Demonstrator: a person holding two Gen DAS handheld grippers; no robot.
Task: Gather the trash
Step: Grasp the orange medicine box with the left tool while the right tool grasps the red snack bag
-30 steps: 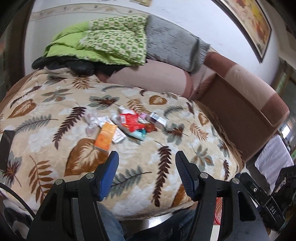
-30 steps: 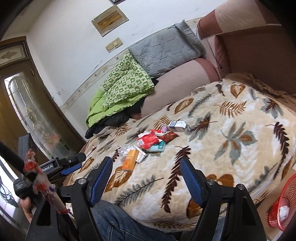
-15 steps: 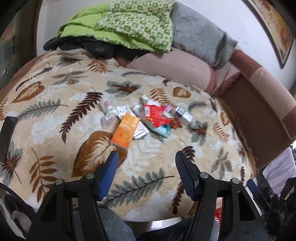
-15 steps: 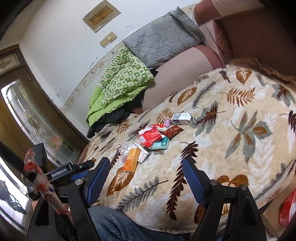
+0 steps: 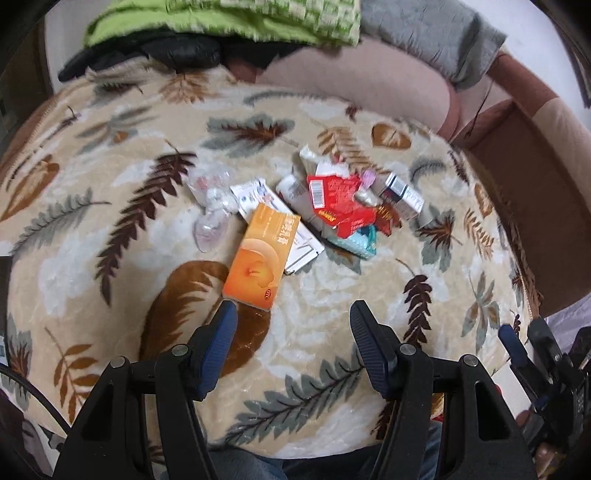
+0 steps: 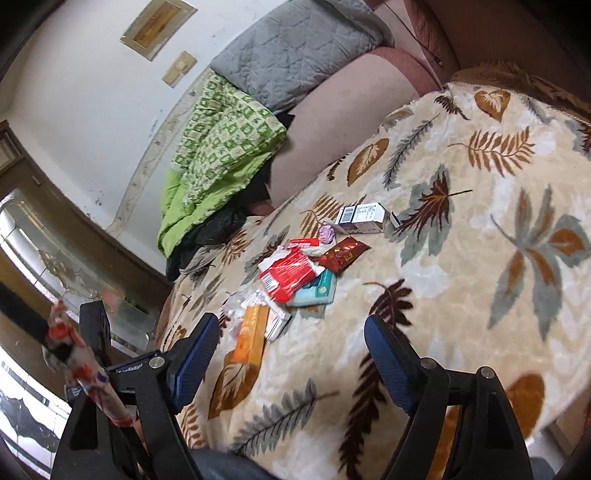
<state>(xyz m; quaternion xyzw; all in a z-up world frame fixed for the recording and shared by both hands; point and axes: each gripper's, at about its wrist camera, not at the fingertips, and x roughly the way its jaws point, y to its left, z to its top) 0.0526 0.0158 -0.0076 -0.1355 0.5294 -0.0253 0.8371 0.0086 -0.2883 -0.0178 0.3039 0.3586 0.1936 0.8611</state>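
Behind my spot there's a leaf-print blanket (image 5: 155, 229) over the bed, a green checked quilt (image 6: 221, 136) piled beside a gray pillow (image 6: 295, 48), and a framed picture (image 6: 157, 27) on the wall.

The black left gripper with blue finger pads (image 5: 291, 314) hangs with jaws spread wide, empty, above the leaf-patterned blanket (image 5: 110, 258). The matching black right gripper (image 6: 291, 336) hangs likewise, wide and empty.

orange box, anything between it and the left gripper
Nothing visible. The left gripper is open just short of the orange box, with only bare blanket between them. The box's far end lies over a white box, so the near end is the free one.
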